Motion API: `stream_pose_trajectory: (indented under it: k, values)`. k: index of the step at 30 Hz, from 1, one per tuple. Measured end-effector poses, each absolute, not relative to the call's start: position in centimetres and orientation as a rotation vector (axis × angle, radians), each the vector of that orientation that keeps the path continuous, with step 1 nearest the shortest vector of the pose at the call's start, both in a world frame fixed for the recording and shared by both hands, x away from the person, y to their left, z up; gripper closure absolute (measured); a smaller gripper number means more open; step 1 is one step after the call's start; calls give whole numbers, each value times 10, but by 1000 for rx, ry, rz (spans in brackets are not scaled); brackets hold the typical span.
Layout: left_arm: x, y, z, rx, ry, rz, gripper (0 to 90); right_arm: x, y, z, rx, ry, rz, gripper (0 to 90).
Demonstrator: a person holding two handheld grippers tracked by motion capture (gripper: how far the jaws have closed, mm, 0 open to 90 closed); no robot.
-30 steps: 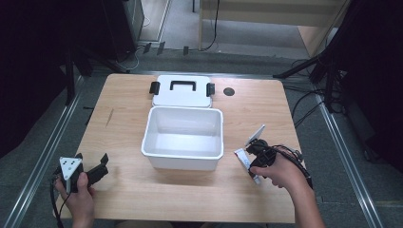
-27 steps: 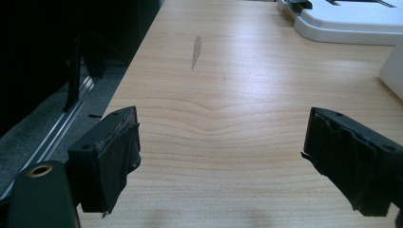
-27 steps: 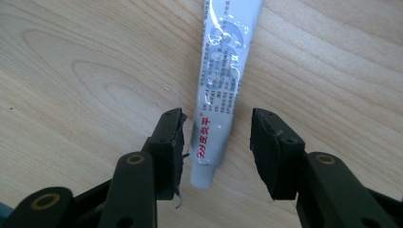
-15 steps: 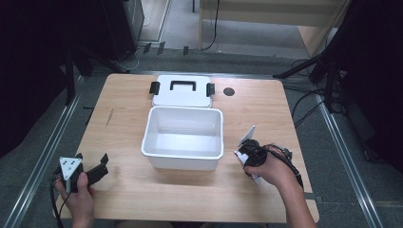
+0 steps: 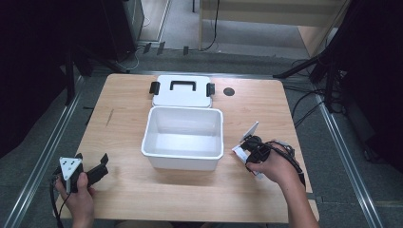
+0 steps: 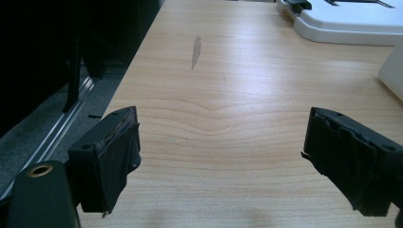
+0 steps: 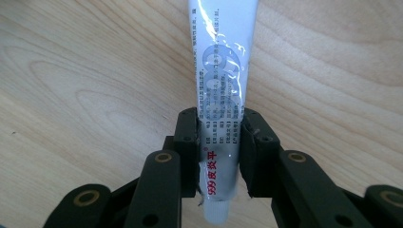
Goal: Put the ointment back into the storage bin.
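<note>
A white and silver ointment tube (image 7: 221, 90) with red print is clamped between the black jaws of my right gripper (image 7: 220, 142), cap end toward the camera. In the high view that right gripper (image 5: 250, 146) hovers just right of the white open bin (image 5: 183, 137), the tube (image 5: 250, 130) sticking up and away. My left gripper (image 5: 90, 163) rests at the table's front left corner, open. Its pads (image 6: 111, 154) stand far apart over bare wood, nothing between them.
The bin's white lid (image 5: 181, 90) with black handle and latches lies flat behind the bin. A dark round hole (image 5: 229, 91) sits in the tabletop (image 5: 256, 104) at the back right. Metal rails and cables run along both table sides.
My right gripper has carried the tube left and slightly down toward the bin's right wall. The left hand has stayed put.
</note>
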State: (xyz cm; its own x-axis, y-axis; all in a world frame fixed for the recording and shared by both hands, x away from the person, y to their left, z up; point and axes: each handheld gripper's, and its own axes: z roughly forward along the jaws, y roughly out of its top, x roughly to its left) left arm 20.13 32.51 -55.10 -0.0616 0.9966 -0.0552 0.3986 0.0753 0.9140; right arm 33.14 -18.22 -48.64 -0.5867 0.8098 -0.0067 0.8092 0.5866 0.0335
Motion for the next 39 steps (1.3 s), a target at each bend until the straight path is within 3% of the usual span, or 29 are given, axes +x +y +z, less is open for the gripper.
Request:
stream_pose_trajectory:
  k: [39]
  values:
    - [202,327,-551,1413,1579,957,124,354,-142,-371,1380,2762,194,722]
